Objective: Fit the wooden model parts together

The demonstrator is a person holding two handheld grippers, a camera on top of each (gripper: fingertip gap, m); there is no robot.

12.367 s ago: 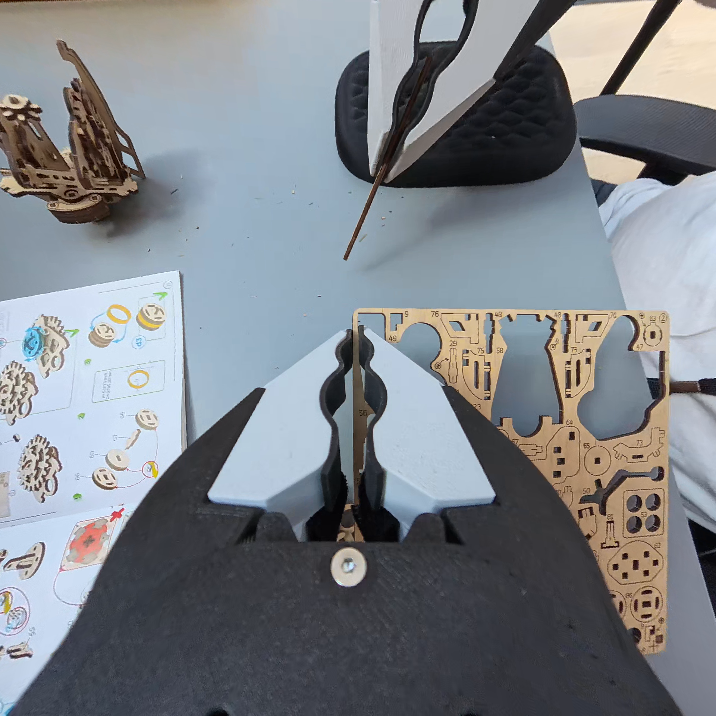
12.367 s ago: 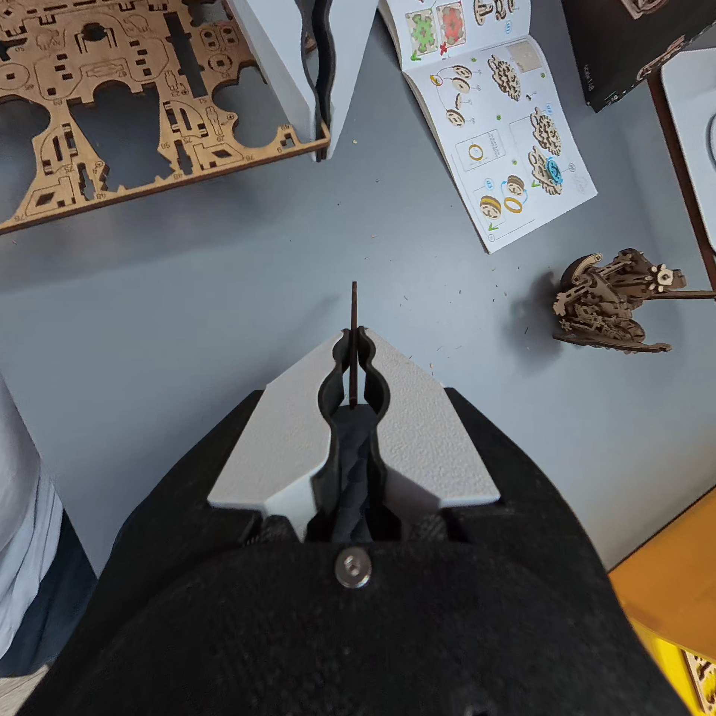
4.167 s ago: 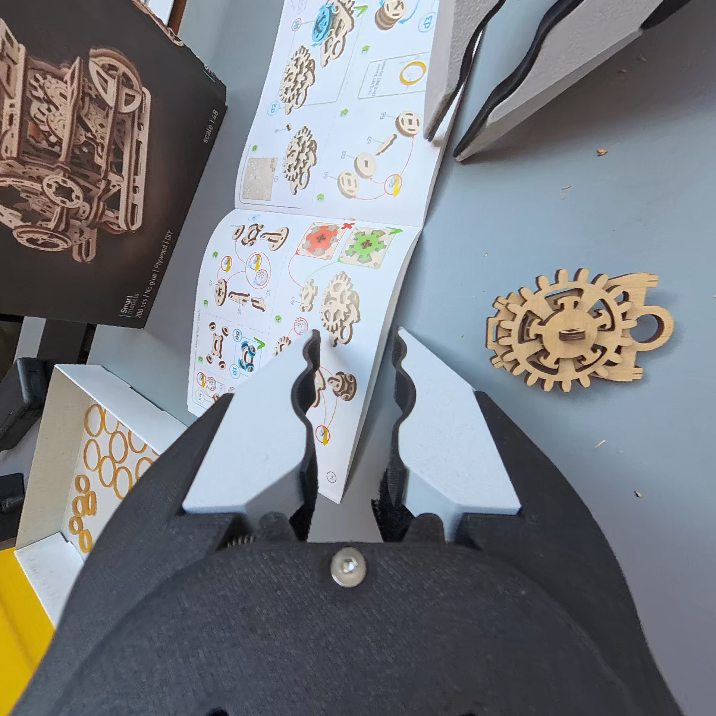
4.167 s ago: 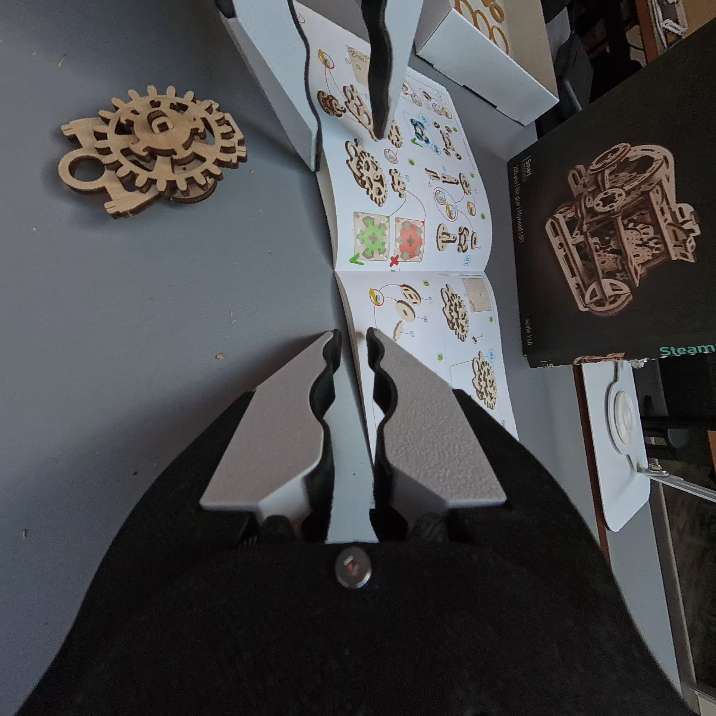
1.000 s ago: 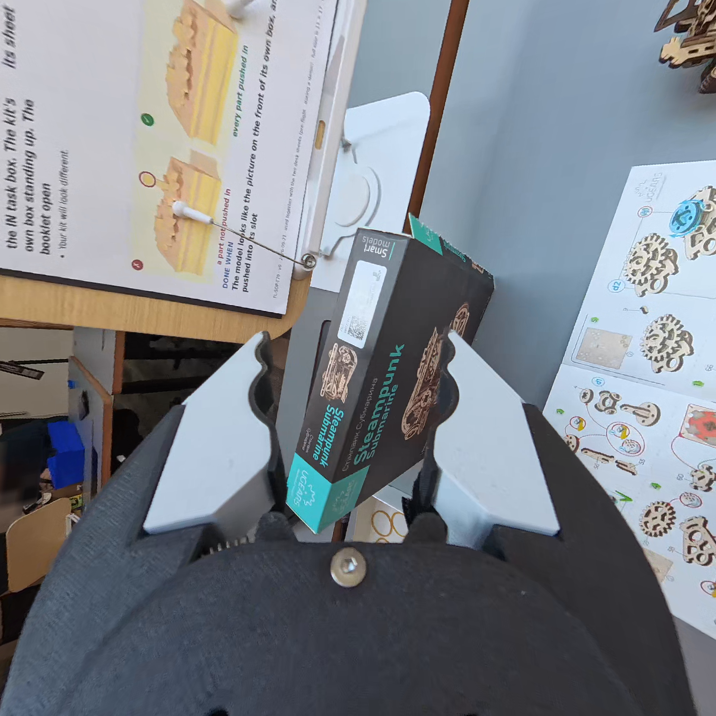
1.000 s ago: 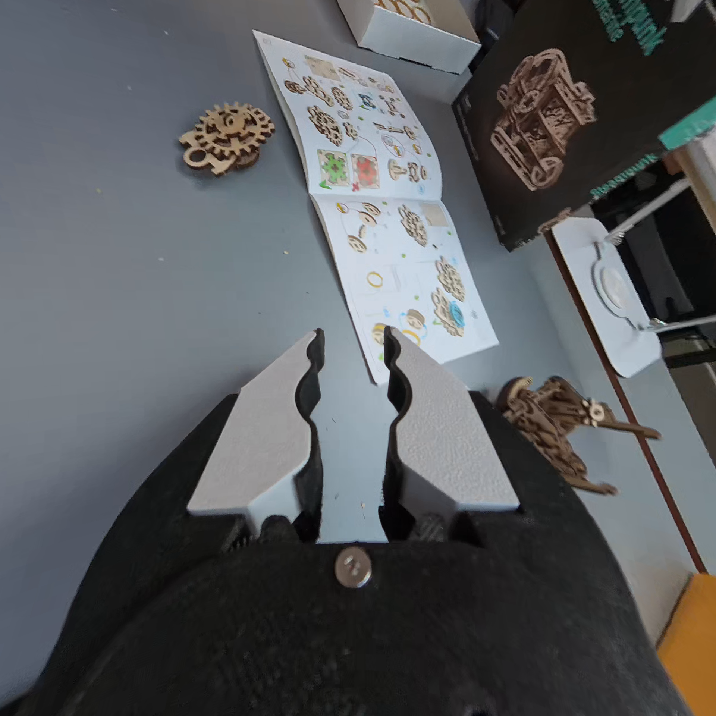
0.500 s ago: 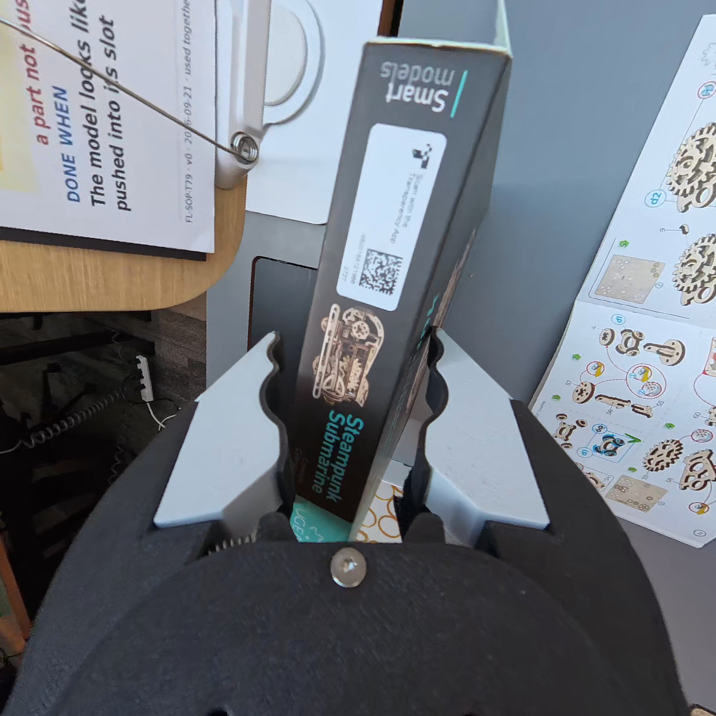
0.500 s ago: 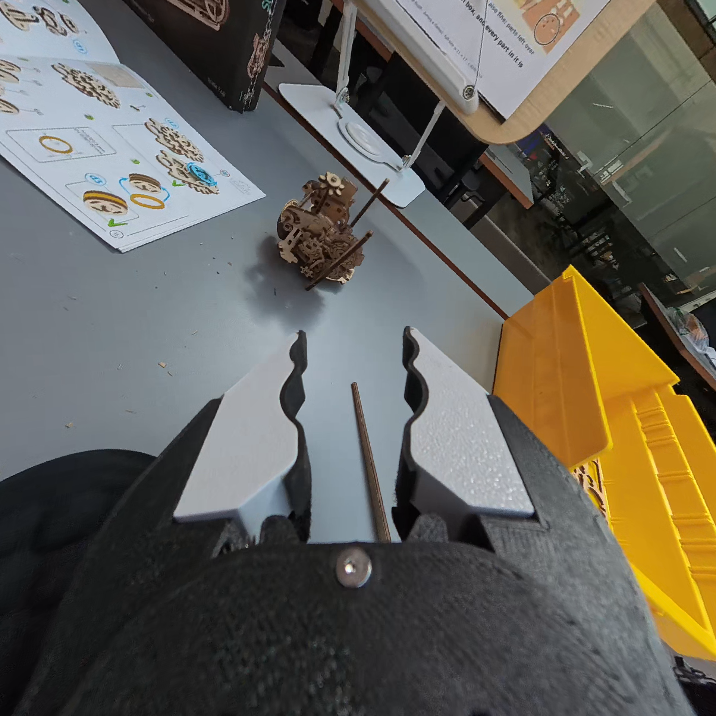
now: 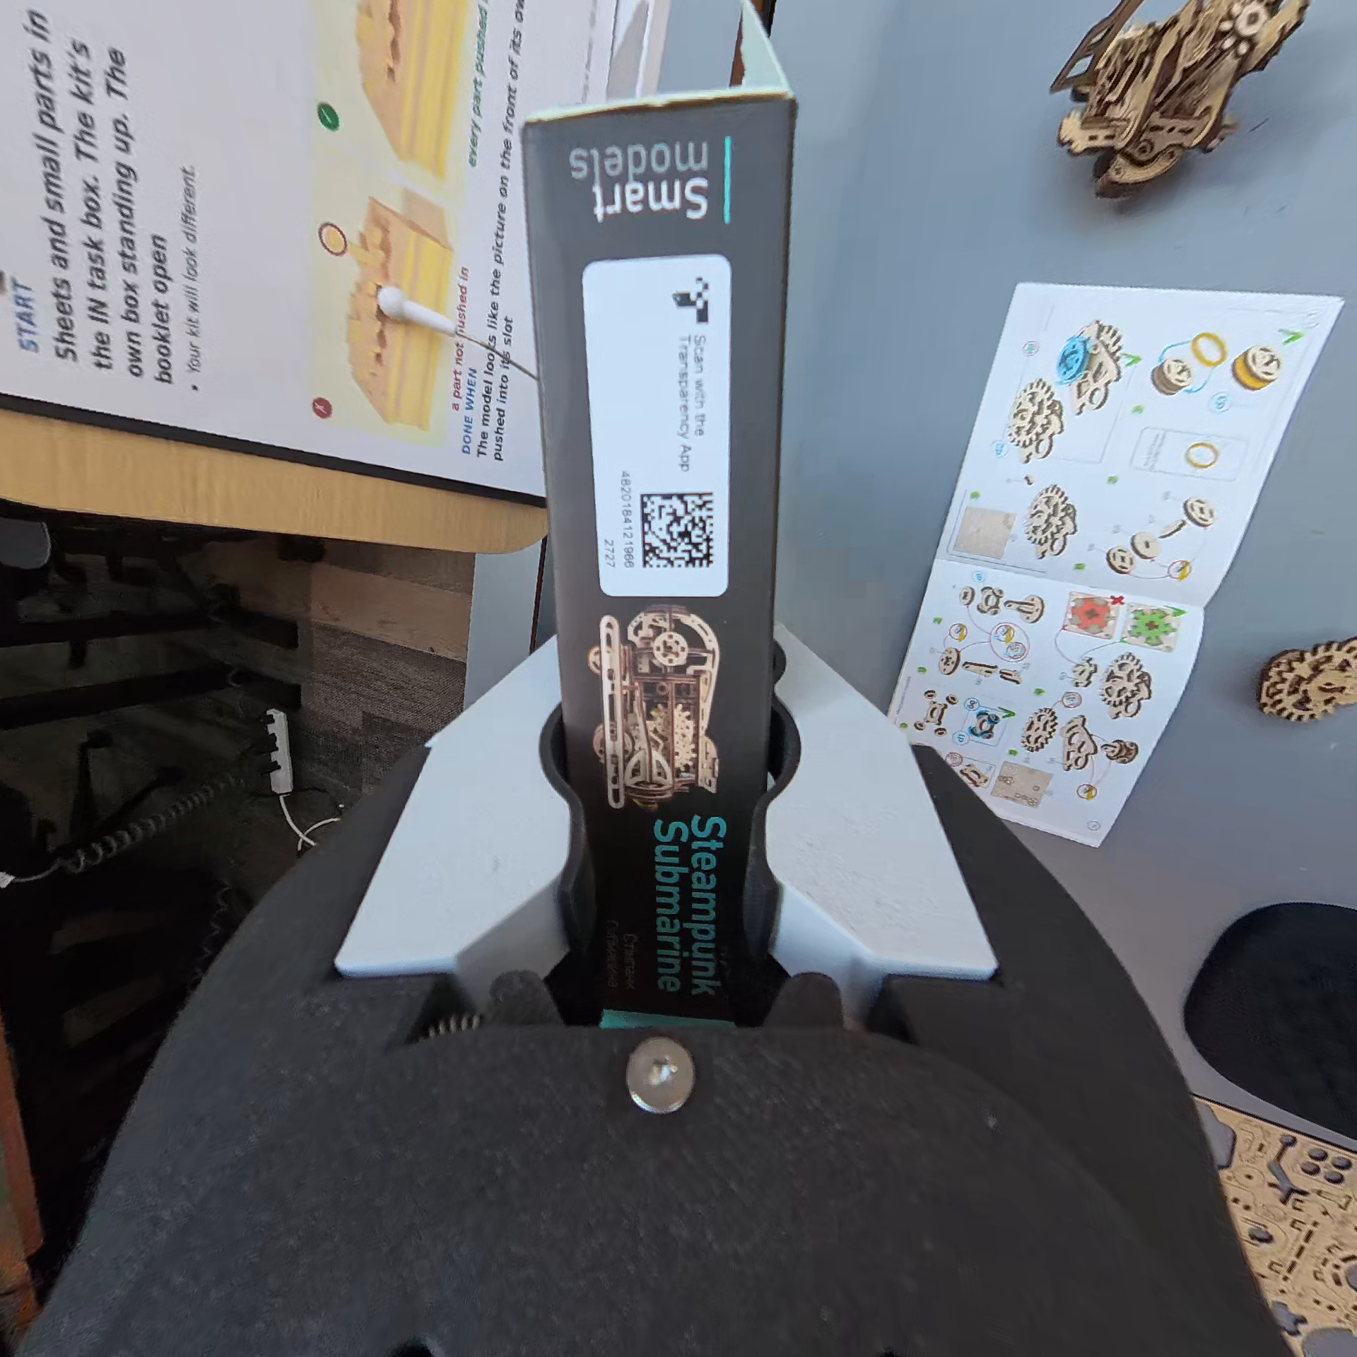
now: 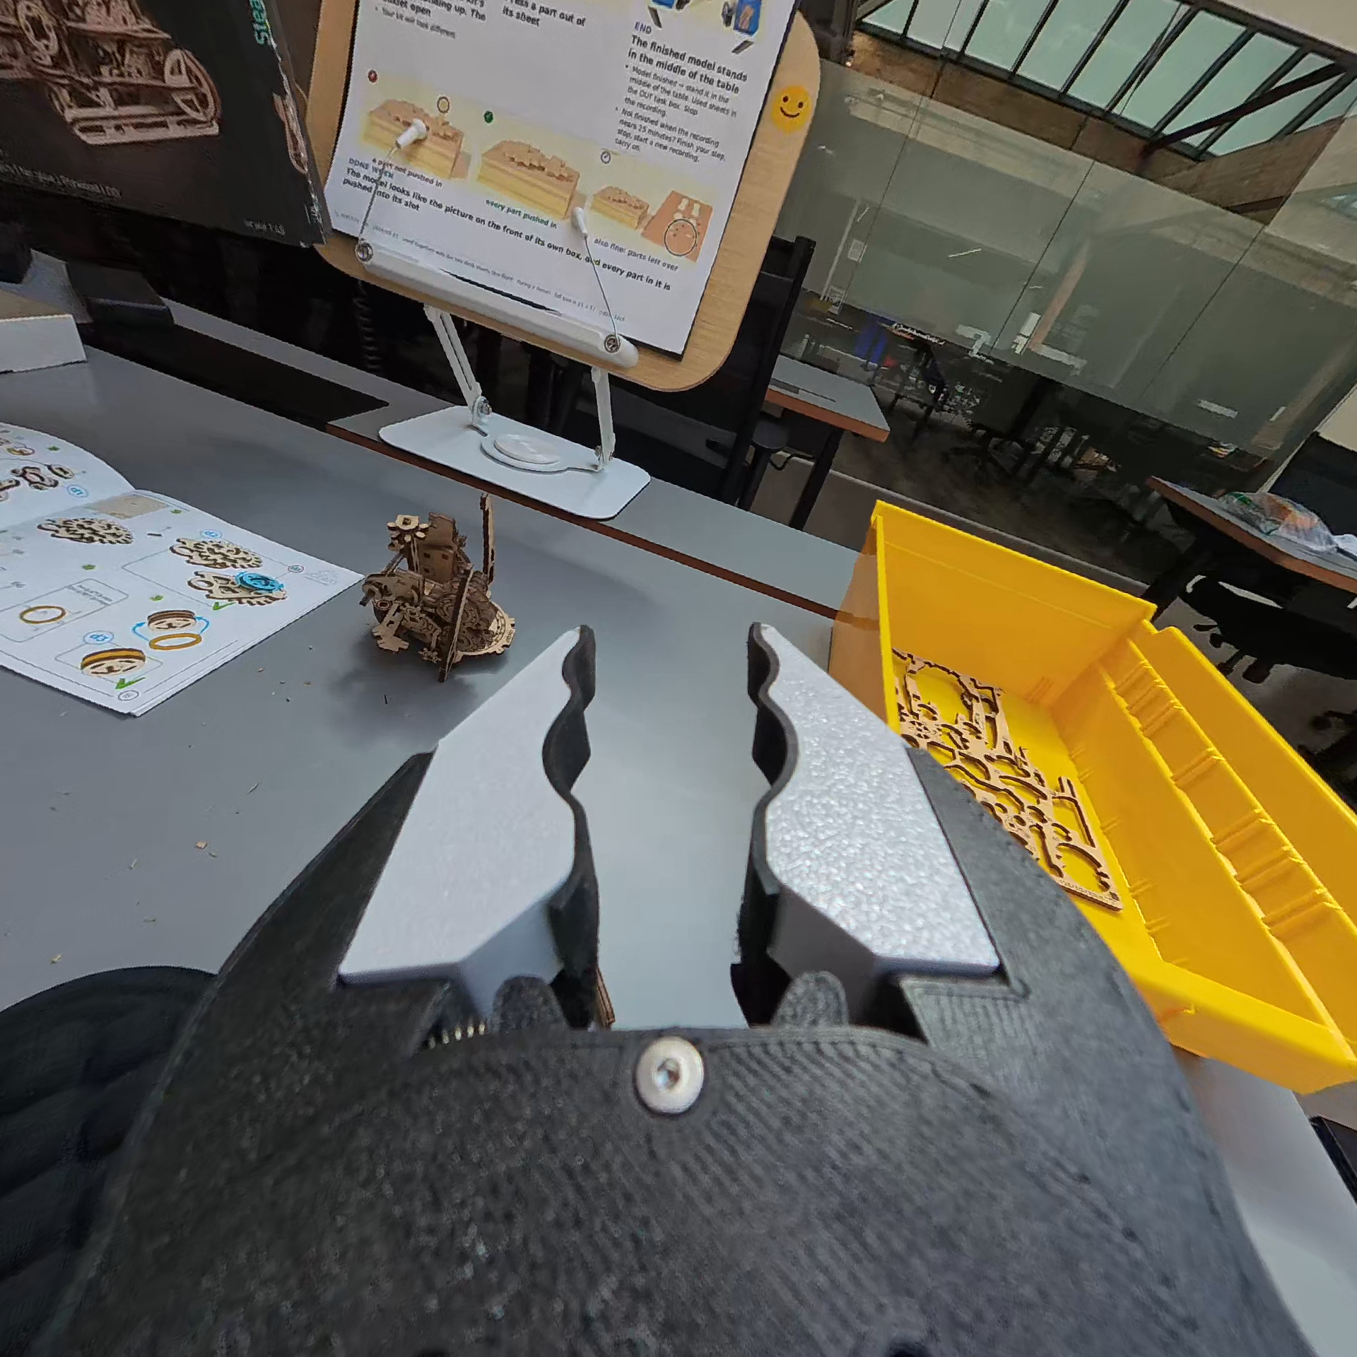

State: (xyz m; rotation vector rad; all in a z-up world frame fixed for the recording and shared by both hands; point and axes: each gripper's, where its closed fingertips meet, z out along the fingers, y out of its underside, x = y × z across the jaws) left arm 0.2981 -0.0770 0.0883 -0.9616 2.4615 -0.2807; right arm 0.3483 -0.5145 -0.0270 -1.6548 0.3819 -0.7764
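Note:
My left gripper (image 9: 664, 646) is shut on the black kit box (image 9: 661, 440), gripping its narrow sides and holding it upright, its open flap at the top. The box also shows at the top left of the right wrist view (image 10: 132, 110). The partly built wooden model (image 10: 440, 595) stands on the grey table ahead and left of my right gripper (image 10: 672, 639), which is open and empty above the table. The model also shows in the left wrist view (image 9: 1160, 95). A wooden gear assembly (image 9: 1311, 679) lies at the right edge. The open instruction booklet (image 9: 1116, 558) lies between them.
A yellow bin (image 10: 1101, 661) holding a used wooden sheet (image 10: 1006, 778) stands at the table's right edge. An instruction board on a white stand (image 10: 558, 147) rises at the far edge. Another wooden sheet (image 9: 1292, 1211) and a black pad (image 9: 1278, 1013) lie near me. Left tips to right tips: about 45 cm. To the wooden gear assembly (image 9: 1311, 679): left tips about 30 cm, right tips about 35 cm.
My left gripper has closed on the box and turned it upright. My right gripper has tilted up to face the model and the bin; the thin stick between its fingers is almost out of view.

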